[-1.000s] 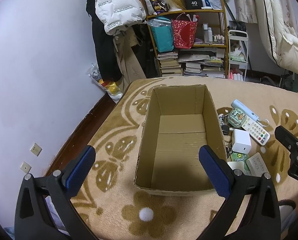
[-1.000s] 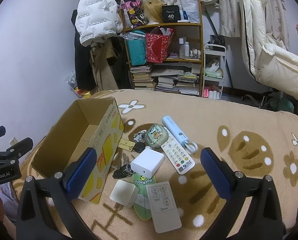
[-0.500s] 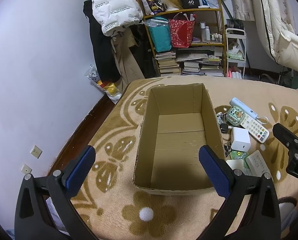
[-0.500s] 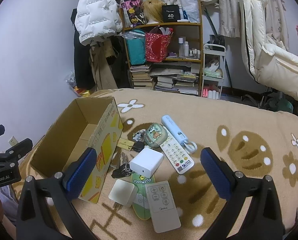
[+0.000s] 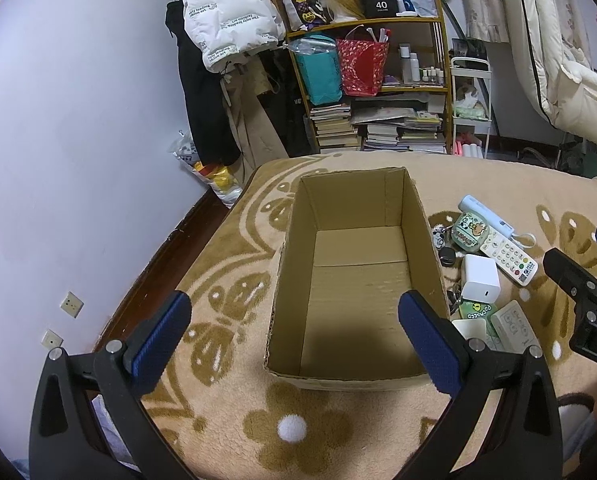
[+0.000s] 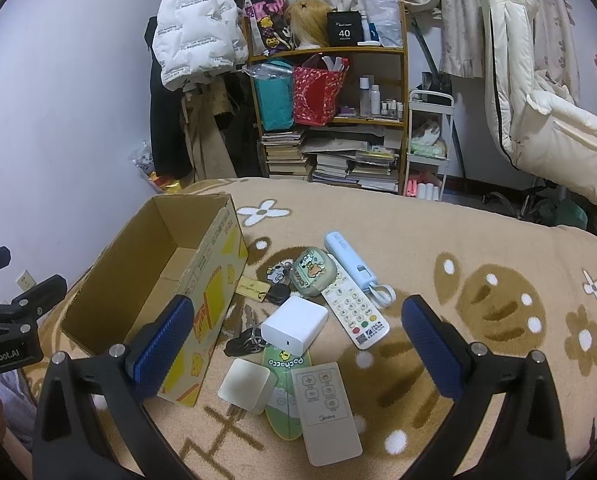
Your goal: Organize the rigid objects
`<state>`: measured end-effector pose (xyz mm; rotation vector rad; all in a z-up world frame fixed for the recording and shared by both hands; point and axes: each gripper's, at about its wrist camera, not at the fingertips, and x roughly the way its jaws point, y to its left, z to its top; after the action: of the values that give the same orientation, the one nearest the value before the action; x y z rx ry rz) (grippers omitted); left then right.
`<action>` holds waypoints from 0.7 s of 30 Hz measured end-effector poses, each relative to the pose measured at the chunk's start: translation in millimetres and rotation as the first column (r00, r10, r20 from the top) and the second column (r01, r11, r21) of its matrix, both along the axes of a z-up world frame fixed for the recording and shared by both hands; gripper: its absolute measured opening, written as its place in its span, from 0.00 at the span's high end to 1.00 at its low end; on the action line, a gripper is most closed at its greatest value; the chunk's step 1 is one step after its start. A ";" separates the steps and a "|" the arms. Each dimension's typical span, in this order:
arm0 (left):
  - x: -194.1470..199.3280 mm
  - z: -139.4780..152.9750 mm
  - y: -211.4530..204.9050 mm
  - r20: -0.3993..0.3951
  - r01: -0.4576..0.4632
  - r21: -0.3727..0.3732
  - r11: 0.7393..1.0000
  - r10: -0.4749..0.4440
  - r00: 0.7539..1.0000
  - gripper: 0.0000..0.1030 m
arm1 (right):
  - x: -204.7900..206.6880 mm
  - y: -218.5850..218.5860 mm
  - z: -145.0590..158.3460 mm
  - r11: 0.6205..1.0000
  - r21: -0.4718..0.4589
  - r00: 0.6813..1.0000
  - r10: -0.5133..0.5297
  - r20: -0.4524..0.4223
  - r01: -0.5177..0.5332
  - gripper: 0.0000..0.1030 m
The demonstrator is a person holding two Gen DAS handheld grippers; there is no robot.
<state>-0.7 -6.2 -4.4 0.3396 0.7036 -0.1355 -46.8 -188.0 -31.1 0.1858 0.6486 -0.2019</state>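
- Left wrist view looks straight down into the cardboard box (image 5: pixel 358 280), which sits open-topped near the left edge of the blanket (image 5: pixel 226 360); nothing lies inside it, so I judge the sorting has not begun.
- Left gripper (image 5: pixel 294 332) hovers above the box's near wall with its blue pads spread wide and nothing between them, probably poised to steady the box or simply waiting.
- Right gripper (image 6: pixel 298 344) hangs over the pile of small things, jaws released and empty, aimed roughly at the white charger block (image 6: pixel 294 326), which stands highest and looks easiest to take first.
- Beside the box's right wall the items crowd together toward the middle of the blanket: a white remote with coloured buttons (image 6: pixel 354 308), a pale blue stick-shaped device (image 6: pixel 348 260) just beyond it, and a green cartoon case (image 6: pixel 310 272) touching the remote's far end.
- Nearer the camera lie a flat white remote (image 6: pixel 328 408), a small white square adapter (image 6: pixel 248 384) and a green oval card (image 6: pixel 284 396) partly under both.
- Keys (image 6: pixel 246 338) and a black fob (image 6: pixel 278 292) rest against the box's side; being thin and tangled, they will likely be hardest to pinch.
- Clustering everything next to the box keeps each carry short.
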 end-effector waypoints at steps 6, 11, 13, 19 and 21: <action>0.3 0.7 0.4 0.006 -0.006 -0.001 1.000 0.006 1.000 0.01 | 0.0 1.3 1.3 1.000 -0.001 1.000 0.001 0.000 -0.001 0.00; 1.9 0.6 2.1 -0.005 -0.005 -0.012 1.000 0.005 1.000 0.01 | 0.0 4.4 2.1 1.000 -0.010 1.000 0.011 -0.002 -0.011 0.00; 2.0 0.4 2.0 -0.009 -0.001 -0.015 1.000 0.000 1.000 0.01 | -0.1 6.2 2.9 1.000 -0.016 1.000 0.016 -0.001 -0.016 0.00; 5.4 -2.0 4.7 -0.023 0.005 -0.019 1.000 -0.006 1.000 0.01 | 0.5 8.0 2.9 1.000 -0.018 1.000 0.019 -0.004 -0.019 0.00; 6.1 -3.1 5.1 -0.032 0.011 -0.020 1.000 -0.011 0.999 0.01 | -0.7 7.1 5.0 1.000 -0.011 1.000 0.025 0.007 -0.025 0.00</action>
<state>5.4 -1.1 -7.6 0.3225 0.7313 -0.1587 -47.6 -180.9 -26.0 0.1680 0.6421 -0.1803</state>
